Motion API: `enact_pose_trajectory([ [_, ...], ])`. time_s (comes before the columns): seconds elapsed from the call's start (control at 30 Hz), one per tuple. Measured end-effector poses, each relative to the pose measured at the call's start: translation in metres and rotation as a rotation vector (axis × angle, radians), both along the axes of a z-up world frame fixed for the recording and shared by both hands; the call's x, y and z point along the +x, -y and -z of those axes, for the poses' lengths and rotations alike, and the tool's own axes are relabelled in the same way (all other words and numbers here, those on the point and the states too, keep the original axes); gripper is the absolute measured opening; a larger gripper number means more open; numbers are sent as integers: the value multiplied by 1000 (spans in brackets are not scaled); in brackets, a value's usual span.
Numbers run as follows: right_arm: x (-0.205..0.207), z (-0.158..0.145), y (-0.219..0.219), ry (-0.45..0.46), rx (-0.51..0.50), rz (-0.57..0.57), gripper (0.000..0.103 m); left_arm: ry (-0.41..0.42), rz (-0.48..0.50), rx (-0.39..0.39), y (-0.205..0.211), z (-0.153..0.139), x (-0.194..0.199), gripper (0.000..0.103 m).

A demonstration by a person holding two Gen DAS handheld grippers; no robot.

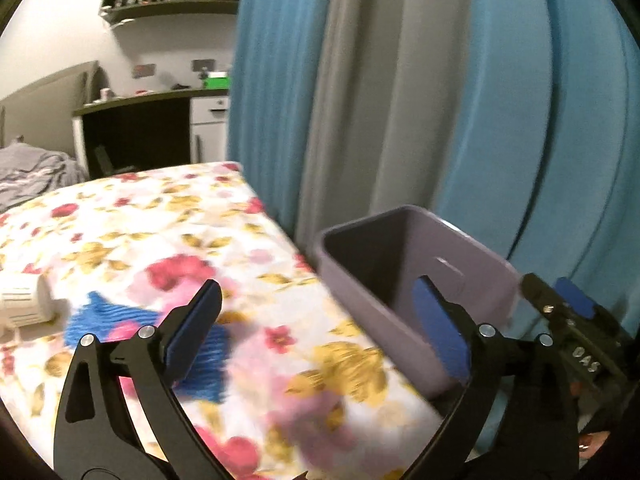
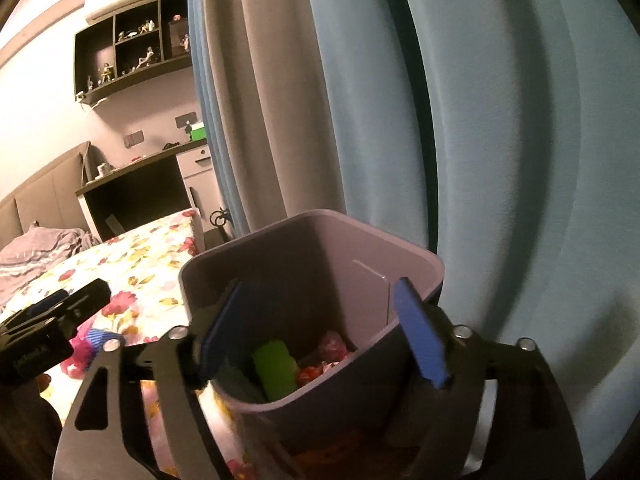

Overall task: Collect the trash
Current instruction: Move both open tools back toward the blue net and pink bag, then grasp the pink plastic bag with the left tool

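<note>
Lilac plastic, that's the trash bin [image 2: 320, 312], standing off the edge of the bed [image 1: 180, 232], right up against its flowered sheet, with blue and grey curtains [image 1: 400, 100] hanging behind it. Look inside from the right wrist view: a lime-green piece [image 2: 276, 368] lies at the bottom, and beside it some crumpled red and pink wrappers [image 2: 328, 354]. On to the right hand-held gripper [image 2: 320, 336]: its blue pads stand wide apart, one on either side of the bin's near wall, nothing pinched between them. The left pad sits over the rim on the bed side, the right pad above the far-right wall.

Over to the left hand-held gripper [image 1: 320, 328], jaws also spread, hovering above the sheet with the bin's near corner between the fingers; it holds nothing. On the bed lies a blue ribbed scrap [image 1: 120, 316] with a pink bit against it, partly behind the left finger, and further left a white cylindrical object [image 1: 24, 300] rests on its side. It's blurred, so what it is I can't tell. A rumpled grey blanket [image 1: 32, 172] is heaped at the far end, and beyond it a dark worktop [image 1: 148, 100] runs along the wall under shelves of small figurines [image 2: 132, 48].
</note>
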State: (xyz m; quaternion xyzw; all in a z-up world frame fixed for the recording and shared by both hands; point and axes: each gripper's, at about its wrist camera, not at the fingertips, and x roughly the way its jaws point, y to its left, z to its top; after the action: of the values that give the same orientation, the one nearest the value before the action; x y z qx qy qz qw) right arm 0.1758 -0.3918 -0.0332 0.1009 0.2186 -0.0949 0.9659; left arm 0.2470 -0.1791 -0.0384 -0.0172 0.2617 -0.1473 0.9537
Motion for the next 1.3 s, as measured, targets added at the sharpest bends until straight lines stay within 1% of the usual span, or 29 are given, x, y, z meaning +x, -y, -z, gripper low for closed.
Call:
enact_pose_trajectory([
  [0.13,-8,-4,-14,9,7,-37,84,-5,-63,18,-25,-1,-12,95],
  [0.27,-15,-8,-33,18,7,-85,86,1,-126,19,-51,-3,-26,95],
  [0.43,-22,-11,-62,27,5,-146,87,-7,-194,7,-87,-4,-41,96],
  [0.57,-22,-10,-85,18,2,-194,87,-15,-249,-11,-113,-4,-51,96],
  [0.73,-22,-5,-110,1,-1,-242,87,-19,-303,0,-141,-2,-60,96],
  [0.9,-22,-2,-128,-10,0,-269,87,-29,-321,1,-160,2,-66,96],
  [1.03,-19,-1,-135,-13,-4,-282,87,-37,-316,-1,-163,4,-65,96],
  [1.17,-17,1,-138,-17,-4,-285,87,-50,-275,2,-155,7,-56,96],
  [1.3,-16,0,-138,-16,-7,-279,87,-68,-225,12,-142,12,-39,96],
])
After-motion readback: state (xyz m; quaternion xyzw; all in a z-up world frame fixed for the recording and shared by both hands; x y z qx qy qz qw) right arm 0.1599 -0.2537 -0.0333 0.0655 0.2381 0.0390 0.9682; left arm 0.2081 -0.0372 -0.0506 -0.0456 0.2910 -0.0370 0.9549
